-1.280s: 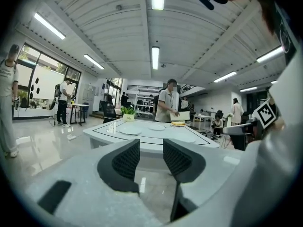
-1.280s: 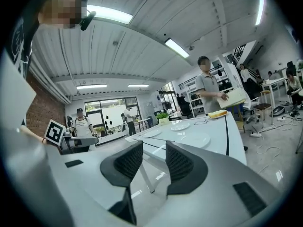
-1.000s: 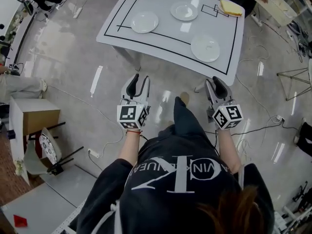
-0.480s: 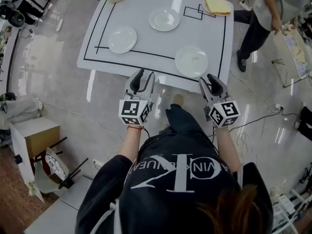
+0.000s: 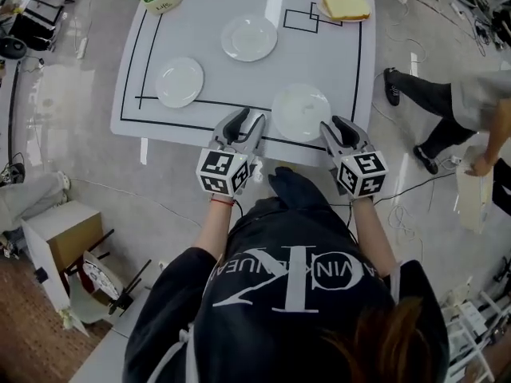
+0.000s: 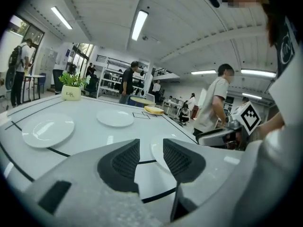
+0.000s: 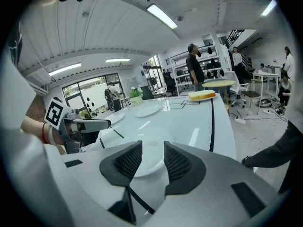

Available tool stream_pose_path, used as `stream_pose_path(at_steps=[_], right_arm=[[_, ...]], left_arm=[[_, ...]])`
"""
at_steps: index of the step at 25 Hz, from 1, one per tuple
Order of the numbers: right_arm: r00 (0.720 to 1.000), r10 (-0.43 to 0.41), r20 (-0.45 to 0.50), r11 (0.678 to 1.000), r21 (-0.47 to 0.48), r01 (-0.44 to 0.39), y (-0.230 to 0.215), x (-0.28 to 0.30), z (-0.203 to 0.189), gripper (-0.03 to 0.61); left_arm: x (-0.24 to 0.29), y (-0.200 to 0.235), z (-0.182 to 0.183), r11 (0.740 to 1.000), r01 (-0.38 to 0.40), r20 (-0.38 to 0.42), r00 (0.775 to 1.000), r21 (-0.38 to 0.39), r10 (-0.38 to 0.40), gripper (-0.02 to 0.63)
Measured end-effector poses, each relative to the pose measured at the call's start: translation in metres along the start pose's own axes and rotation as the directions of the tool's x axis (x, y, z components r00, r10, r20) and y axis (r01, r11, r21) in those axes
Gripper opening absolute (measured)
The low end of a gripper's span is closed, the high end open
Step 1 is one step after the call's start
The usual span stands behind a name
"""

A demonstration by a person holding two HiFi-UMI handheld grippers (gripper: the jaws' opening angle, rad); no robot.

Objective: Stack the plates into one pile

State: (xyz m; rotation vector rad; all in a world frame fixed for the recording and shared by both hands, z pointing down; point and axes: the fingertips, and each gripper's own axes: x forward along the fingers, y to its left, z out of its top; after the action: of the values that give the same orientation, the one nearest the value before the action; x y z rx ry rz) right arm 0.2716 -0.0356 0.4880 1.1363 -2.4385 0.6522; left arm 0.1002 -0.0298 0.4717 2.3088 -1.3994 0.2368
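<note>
The stacking is not started yet. Three plates are lying apart on the table (image 5: 327, 54), each flat and on its own. The near plate (image 5: 301, 112) is sitting close to the front edge. The left plate (image 5: 180, 81) is lying well off to the side, and the far plate (image 5: 249, 37) is sitting further back in the middle.

The person is holding both grippers over the front edge of the table. The left gripper (image 5: 246, 121) is hovering just left of the near plate. The right gripper (image 5: 336, 126) is hovering just right of it, so that plate is lying between the two. Both grippers are holding their jaws a little apart, with nothing in between them.

I think the step in hand is going for the first plate, most likely the near one. Next, one gripper is going to need a jaw under the thin rim and the other jaw on top, then a squeeze. The plate is lying flat, so it may slide away instead.
</note>
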Motion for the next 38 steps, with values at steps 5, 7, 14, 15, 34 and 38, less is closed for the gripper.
stream_pose_path(at_steps=[5,7,14,15,34,38], right_arm=[[0.992,-0.036,-0.121,0.999,0.030,0.040,-0.018,0.015,-0.016,0.140],[0.987,-0.044,-0.155,0.998,0.033,0.050,-0.021,0.020,-0.019,0.140],[0.967,-0.087,-0.241,0.996,0.013,0.093,-0.028,0.032,-0.025,0.140],[0.964,-0.090,-0.249,0.995,0.014,0.097,-0.028,0.032,-0.025,0.141],[0.960,-0.147,-0.239,0.975,0.127,0.181,-0.024,0.031,-0.027,0.114],[0.958,-0.211,-0.194,0.950,0.189,0.248,-0.025,0.026,-0.020,0.085]], left_arm=[[0.028,-0.006,-0.012,0.996,0.053,-0.082,0.995,-0.067,-0.059,0.160],[0.037,-0.011,-0.021,0.994,0.077,-0.140,0.986,-0.081,-0.088,0.169],[0.056,-0.025,-0.032,0.990,0.121,-0.242,0.961,-0.075,-0.136,0.179],[0.058,-0.026,-0.033,0.989,0.123,-0.259,0.956,-0.080,-0.140,0.179],[0.069,-0.012,-0.050,0.982,-0.033,-0.440,0.897,-0.185,-0.053,0.099],[0.068,-0.012,-0.050,0.982,0.011,-0.451,0.887,-0.189,-0.096,0.087]])
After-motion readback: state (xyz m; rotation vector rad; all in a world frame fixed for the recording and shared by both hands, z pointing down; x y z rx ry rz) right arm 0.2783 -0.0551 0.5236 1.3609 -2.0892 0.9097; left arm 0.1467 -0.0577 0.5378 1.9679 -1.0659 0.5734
